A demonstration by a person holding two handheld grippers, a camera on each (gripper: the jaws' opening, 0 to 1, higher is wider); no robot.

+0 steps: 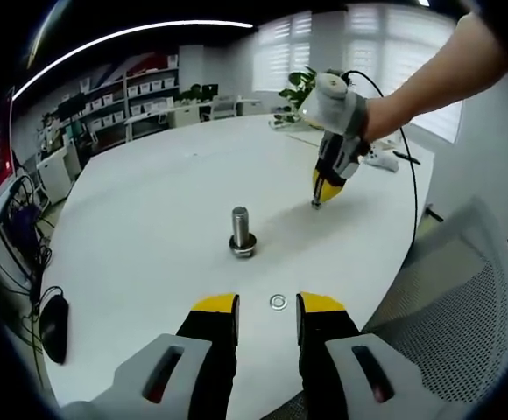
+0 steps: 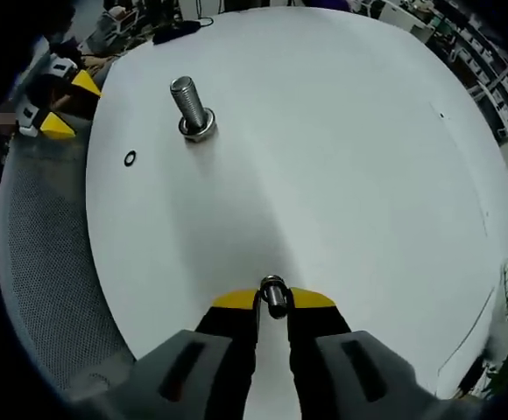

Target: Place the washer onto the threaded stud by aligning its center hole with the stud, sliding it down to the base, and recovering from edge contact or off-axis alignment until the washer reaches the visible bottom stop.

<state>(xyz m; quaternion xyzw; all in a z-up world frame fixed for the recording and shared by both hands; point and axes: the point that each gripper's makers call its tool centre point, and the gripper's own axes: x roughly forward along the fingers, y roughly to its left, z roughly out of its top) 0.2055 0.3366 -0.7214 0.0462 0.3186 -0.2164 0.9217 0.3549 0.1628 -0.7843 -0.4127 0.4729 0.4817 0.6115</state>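
Stud: the bolt (image 1: 242, 229) stands upright on the white table (image 1: 149, 227), with wide bare surface around it.
Washer: it (image 1: 278, 302) lies flat near the table edge, just ahead of your left gripper (image 1: 267, 315).
Left gripper: jaws apart, holding nothing.
Right gripper (image 2: 273, 302): closed on a small metal nut (image 2: 274, 293), well apart from the bolt.

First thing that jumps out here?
The upright threaded stud near the middle of the white table. A loose washer lies flat just ahead of the open left gripper. Farther along the table, the right gripper is shut on a small metal part at the tabletop.
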